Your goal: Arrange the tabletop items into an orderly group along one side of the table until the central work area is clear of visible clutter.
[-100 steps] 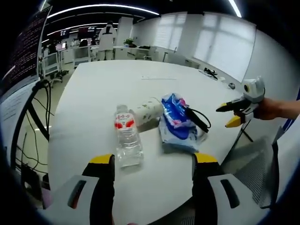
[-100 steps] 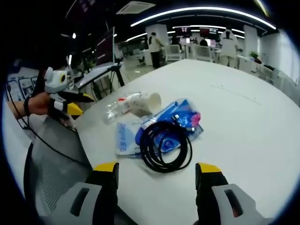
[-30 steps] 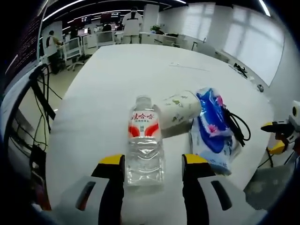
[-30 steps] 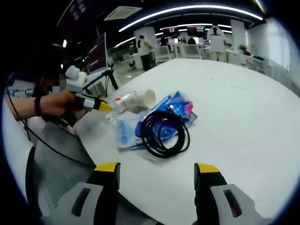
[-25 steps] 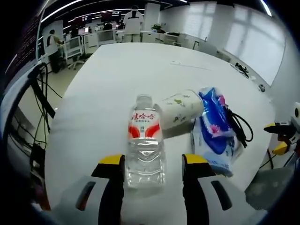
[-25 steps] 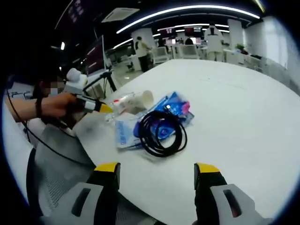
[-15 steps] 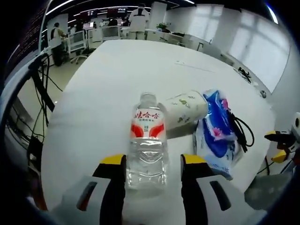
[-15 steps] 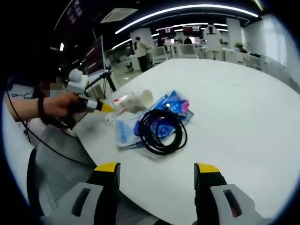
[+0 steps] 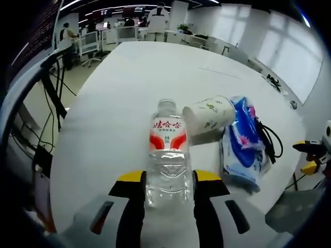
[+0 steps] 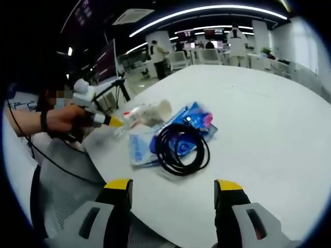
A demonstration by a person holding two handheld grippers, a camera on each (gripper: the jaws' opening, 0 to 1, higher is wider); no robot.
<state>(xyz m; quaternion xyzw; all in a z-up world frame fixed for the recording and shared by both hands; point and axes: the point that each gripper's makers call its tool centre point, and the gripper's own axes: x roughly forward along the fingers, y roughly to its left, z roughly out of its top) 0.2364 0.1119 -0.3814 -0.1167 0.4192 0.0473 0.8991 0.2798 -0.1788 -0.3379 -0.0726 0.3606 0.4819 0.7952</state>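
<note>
The left gripper (image 9: 167,178) clasps the lying water bottle (image 9: 167,155) low between its jaws — best to lift squarely, clear of the paper cup (image 9: 209,114) just ahead-right — while the right gripper (image 10: 176,188) hangs wide apart, short of the cable coil (image 10: 181,148).

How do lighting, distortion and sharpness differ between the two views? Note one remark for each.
Left gripper view: bright window light at upper right, the water bottle sharp between the jaws of the left gripper, table edges bowed by the fisheye. Right gripper view: curved ceiling strip lights, the black cable coil fairly sharp, distant people soft and small.
</note>
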